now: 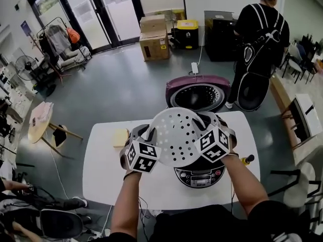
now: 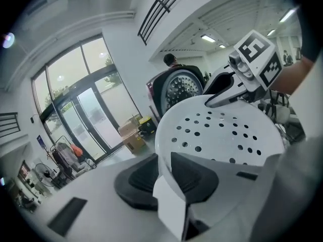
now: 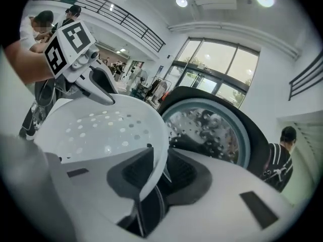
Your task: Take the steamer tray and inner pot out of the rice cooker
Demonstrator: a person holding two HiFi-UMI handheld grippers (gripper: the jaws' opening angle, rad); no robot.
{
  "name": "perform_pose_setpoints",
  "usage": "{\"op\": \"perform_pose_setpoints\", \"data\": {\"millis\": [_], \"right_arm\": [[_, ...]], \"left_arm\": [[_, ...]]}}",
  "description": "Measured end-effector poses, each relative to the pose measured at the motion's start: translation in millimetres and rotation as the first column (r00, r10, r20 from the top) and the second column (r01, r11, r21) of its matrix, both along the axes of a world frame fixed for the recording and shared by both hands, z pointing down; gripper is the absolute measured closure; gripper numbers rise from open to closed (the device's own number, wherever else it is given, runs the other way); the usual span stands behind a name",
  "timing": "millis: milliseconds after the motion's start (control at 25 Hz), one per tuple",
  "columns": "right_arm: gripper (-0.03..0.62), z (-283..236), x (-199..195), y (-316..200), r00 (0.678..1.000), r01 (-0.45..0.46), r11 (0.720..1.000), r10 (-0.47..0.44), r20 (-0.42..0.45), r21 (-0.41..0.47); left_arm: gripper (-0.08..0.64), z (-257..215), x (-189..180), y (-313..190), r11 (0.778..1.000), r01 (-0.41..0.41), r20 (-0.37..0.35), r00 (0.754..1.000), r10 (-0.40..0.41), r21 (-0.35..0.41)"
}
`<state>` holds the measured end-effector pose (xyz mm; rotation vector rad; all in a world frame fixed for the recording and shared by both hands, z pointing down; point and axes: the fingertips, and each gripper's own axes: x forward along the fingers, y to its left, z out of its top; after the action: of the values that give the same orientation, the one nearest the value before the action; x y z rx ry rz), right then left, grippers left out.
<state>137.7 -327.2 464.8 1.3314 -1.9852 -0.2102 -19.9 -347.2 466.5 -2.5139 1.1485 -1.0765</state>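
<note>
Left tongs (image 2: 164, 174) and right tongs (image 3: 155, 171) are each clamping, nearly closed, on opposite rims of the white steamer tray (image 1: 176, 137), sharing its weight above the open rice cooker (image 1: 201, 176).

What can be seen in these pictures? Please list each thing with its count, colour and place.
table: one, white, before the person
rice cooker: one, dark with open purple lid, on the table, right of middle
steamer tray: one, white with holes, held above the rice cooker
pad: one, pale yellow, on the table, left of the cooker
small item: one, yellowish with black top, near the table's right edge
cardboard boxes: two, brown, on the floor by the glass doors
standing person: one, in black, far right
left gripper: one, pale grey, shut on the tray's left rim
right gripper: one, pale grey, shut on the tray's right rim
</note>
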Motion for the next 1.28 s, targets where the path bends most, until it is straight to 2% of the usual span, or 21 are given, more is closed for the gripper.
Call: {"op": "perform_pose_setpoints", "data": {"millis": [240,440,640,880,1280], "right_arm": [[0.505,-4.5,-93.2,-3.2,0.999,0.046,0.999,-0.045,0.027,-0.020],[0.505,6.2,-166.9,-14.6,0.992,0.122,0.992,-0.121,0.023,-0.037],[0.505,26.5,-247.3,-28.4,0.979,0.205,0.977,-0.205,0.009,-0.065],[0.505,79.4,-356.2,-30.4,0.945,0.326,0.936,-0.327,0.015,-0.134],[0.505,176.7,-492.0,0.4,0.880,0.469,0.835,-0.470,0.068,-0.287]], "left_arm": [[0.482,-7.5,-93.7,1.5,0.999,0.042,-0.019,0.999,-0.043,-0.021],[0.485,3.5,-168.5,1.5,0.991,0.127,-0.026,0.991,-0.128,-0.035],[0.486,22.0,-248.9,4.0,0.973,0.222,-0.026,0.974,-0.223,-0.058],[0.485,72.1,-354.6,22.2,0.930,0.346,-0.013,0.937,-0.350,-0.125],[0.491,164.0,-483.7,75.5,0.827,0.498,0.015,0.858,-0.513,-0.261]]}}
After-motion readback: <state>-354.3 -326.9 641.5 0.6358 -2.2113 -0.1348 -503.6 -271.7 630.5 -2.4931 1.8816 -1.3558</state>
